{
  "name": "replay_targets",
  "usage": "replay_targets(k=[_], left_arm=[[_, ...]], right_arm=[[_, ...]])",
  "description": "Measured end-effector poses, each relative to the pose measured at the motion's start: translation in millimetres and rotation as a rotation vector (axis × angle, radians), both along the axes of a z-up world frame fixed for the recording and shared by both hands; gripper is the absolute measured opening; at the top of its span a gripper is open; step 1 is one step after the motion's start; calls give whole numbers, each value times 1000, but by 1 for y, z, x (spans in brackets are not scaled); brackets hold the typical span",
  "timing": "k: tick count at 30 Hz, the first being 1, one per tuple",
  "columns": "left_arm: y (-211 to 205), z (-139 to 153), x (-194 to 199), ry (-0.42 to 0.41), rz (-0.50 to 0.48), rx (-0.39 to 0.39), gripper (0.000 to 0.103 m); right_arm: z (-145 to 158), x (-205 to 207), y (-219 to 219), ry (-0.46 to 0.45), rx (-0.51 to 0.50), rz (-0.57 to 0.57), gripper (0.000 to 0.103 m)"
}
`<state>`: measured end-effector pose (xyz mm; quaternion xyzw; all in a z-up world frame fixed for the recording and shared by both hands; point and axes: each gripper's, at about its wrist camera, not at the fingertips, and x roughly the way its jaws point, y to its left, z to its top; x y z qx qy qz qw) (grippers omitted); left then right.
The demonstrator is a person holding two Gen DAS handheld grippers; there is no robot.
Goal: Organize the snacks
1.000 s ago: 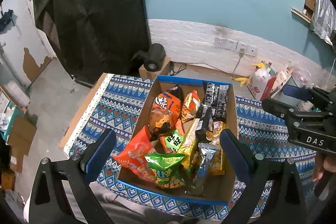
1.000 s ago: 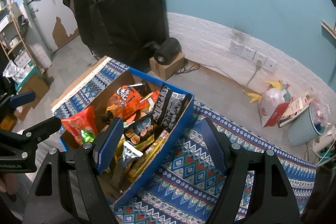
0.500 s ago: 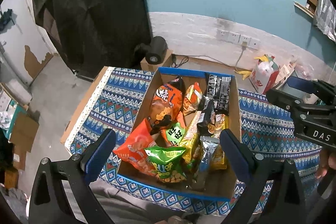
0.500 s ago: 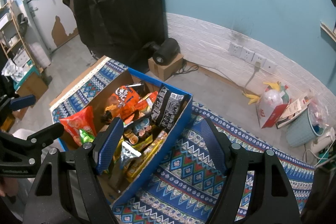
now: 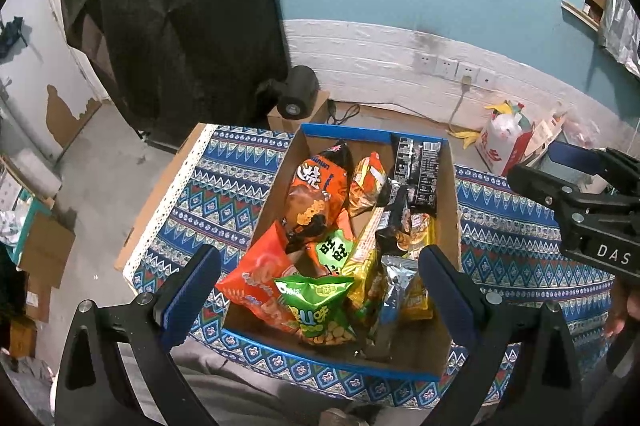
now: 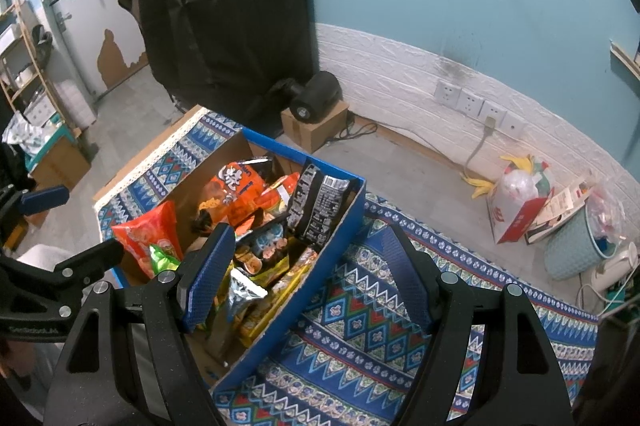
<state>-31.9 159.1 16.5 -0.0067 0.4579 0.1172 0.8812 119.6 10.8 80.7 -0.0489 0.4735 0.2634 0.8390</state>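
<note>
A blue-edged cardboard box (image 5: 451,210) sits on a patterned blue cloth (image 5: 224,194); the box also shows in the right wrist view (image 6: 340,222). It holds several snack bags: an orange bag (image 5: 316,194), a red-orange bag (image 5: 256,282), a green bag (image 5: 320,306), a black pack (image 5: 418,166) and a silver pack (image 5: 394,286). My left gripper (image 5: 316,282) is open and empty, hovering above the box's near end. My right gripper (image 6: 306,274) is open and empty, above the box's right wall; it also shows in the left wrist view (image 5: 576,186).
A black round device (image 6: 316,98) sits on a small cardboard box by the white wall. A red-and-white bag (image 6: 516,206) and a pale bin (image 6: 576,246) stand on the floor at right. The table's left edge (image 5: 160,202) drops to the grey floor.
Both grippers have risen and drawn back a little, so the box looks slightly smaller and lower in view. Nothing was taken hold of.
</note>
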Motion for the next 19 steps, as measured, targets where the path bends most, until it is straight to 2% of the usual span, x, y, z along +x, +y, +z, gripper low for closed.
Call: replay_targets(k=[19], left_arm=[[1,1,-2,-8,-14,-16,100]], right_arm=[[-1,1,-1,1,-3,3,75]])
